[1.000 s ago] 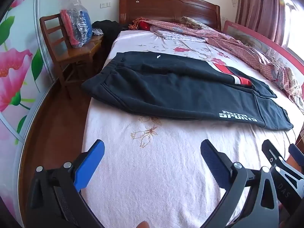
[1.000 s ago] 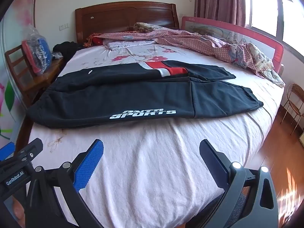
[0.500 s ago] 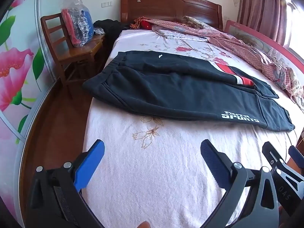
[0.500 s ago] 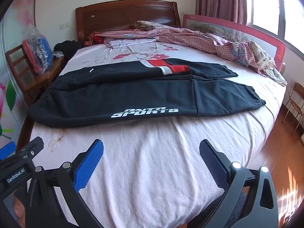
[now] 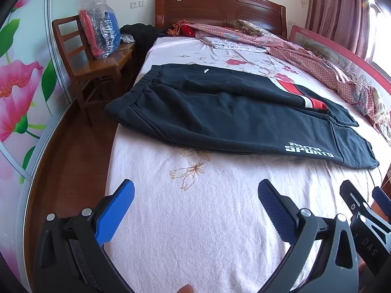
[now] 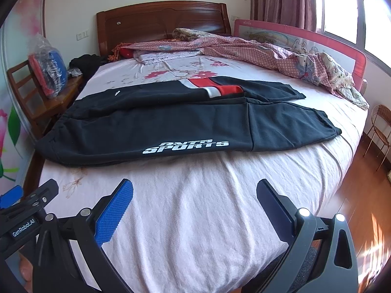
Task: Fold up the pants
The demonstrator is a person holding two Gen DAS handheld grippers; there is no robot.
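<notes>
Black sports pants (image 5: 220, 114) with a white "SPORTS" print and a red and white stripe lie spread across the pink bed sheet (image 5: 195, 219), waistband at the left, leg cuffs at the right. They also show in the right wrist view (image 6: 171, 127). My left gripper (image 5: 195, 195) is open and empty, above the sheet, short of the pants. My right gripper (image 6: 194, 195) is open and empty, also above the sheet near the bed's foot. Part of the right gripper shows at the right edge of the left wrist view (image 5: 366, 210).
A wooden chair (image 5: 92, 70) with a plastic-wrapped bundle (image 5: 100, 34) stands left of the bed. A crumpled pink quilt (image 6: 281, 56) lies along the far right side by a red bed rail (image 6: 342, 51). A wooden headboard (image 5: 220, 9) is behind. A wicker stand (image 6: 381, 124) stands on the floor at right.
Both grippers have moved slightly toward the pants, which look a little nearer and lower in both views. Both jaws stay open.
</notes>
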